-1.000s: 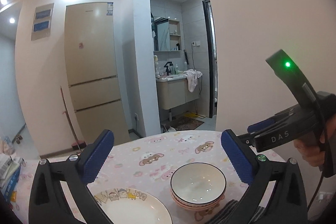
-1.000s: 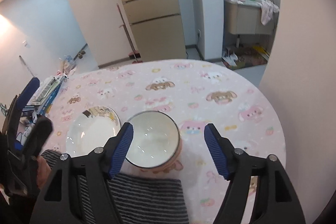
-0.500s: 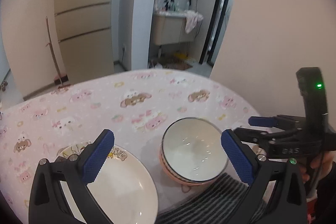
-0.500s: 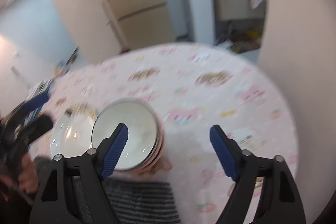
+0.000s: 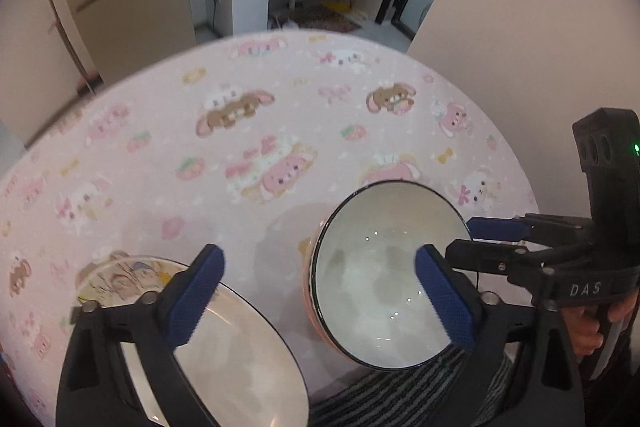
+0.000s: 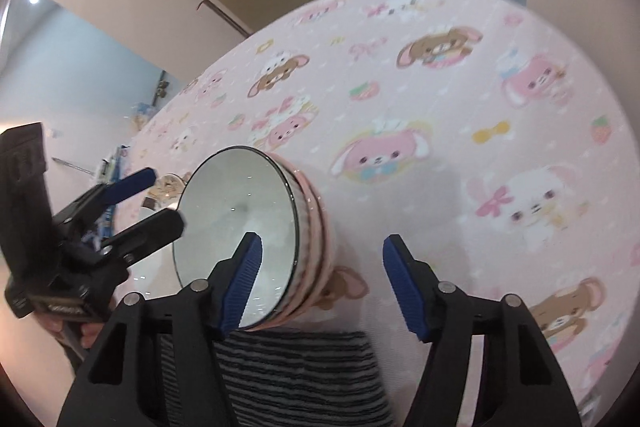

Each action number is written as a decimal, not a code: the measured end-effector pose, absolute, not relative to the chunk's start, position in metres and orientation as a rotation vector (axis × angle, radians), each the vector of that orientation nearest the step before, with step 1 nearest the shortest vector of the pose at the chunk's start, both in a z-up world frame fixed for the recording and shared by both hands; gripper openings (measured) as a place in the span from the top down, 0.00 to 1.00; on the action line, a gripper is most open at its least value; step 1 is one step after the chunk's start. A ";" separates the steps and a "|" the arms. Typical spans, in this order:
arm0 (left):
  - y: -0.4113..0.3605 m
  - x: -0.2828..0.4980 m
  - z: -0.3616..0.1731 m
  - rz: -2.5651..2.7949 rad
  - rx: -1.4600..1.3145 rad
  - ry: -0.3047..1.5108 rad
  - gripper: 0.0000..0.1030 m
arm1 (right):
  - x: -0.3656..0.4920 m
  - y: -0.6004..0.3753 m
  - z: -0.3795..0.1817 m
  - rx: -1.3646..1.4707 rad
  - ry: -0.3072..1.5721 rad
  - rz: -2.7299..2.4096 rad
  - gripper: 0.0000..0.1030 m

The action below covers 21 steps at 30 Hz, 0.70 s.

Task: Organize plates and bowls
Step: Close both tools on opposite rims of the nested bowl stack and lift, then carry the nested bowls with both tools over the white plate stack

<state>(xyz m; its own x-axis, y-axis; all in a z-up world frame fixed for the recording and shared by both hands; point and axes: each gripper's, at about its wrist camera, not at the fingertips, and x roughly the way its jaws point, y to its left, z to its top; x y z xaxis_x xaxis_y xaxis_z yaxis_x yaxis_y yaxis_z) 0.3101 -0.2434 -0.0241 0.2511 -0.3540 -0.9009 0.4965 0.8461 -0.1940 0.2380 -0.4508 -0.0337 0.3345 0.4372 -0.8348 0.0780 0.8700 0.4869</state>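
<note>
Bowls (image 5: 384,275) — a stack, white inside, pink outside, dark rim; near edge of the tabletop (image 5: 280,131), at about 5 o'clock in the left wrist view and 8 o'clock in the right wrist view. The stack appears to be about three bowls.

Plate (image 5: 224,355) — white, cartoon print at its far rim; just beside the stack, at 7 o'clock in the left wrist view.

Step in hand, as judged: the approach, nothing lifted yet.

Right tool (image 6: 322,287) — jaws apart and just now closing a little; they straddle the near right rim of the stack, one pad over the bowl's inside, one outside the wall. No pad presses yet. Next move calls for lowering onto the rim and pinching the wall of the top bowl only.

Left tool (image 5: 320,299) — jaws wide, narrowing slightly, empty; hovering between plate and stack.

Striped cloth (image 6: 296,375) — at the near edge, touching or just under the stack; which, cannot tell.

Room — far half of the tabletop bare at 12 o'clock; the two tools crowd each other beside the stack; wall close on the right.
</note>
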 end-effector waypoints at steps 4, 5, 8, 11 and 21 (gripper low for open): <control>-0.252 0.311 -0.040 -0.601 0.197 1.244 0.12 | 0.241 -0.444 -0.048 0.524 1.249 0.288 0.39; -0.253 0.311 -0.042 -0.603 0.203 1.243 0.14 | 0.242 -0.443 -0.053 0.535 1.258 0.298 0.39; -0.255 0.319 -0.046 -0.623 0.178 1.277 0.18 | 0.246 -0.442 -0.063 0.564 1.281 0.300 0.42; -0.259 0.327 -0.051 -0.597 0.211 1.293 0.27 | 0.247 -0.442 -0.069 0.566 1.294 0.292 0.45; -0.248 0.332 -0.082 -0.710 -0.014 1.441 0.45 | 0.249 -0.446 -0.067 0.572 1.243 0.317 0.61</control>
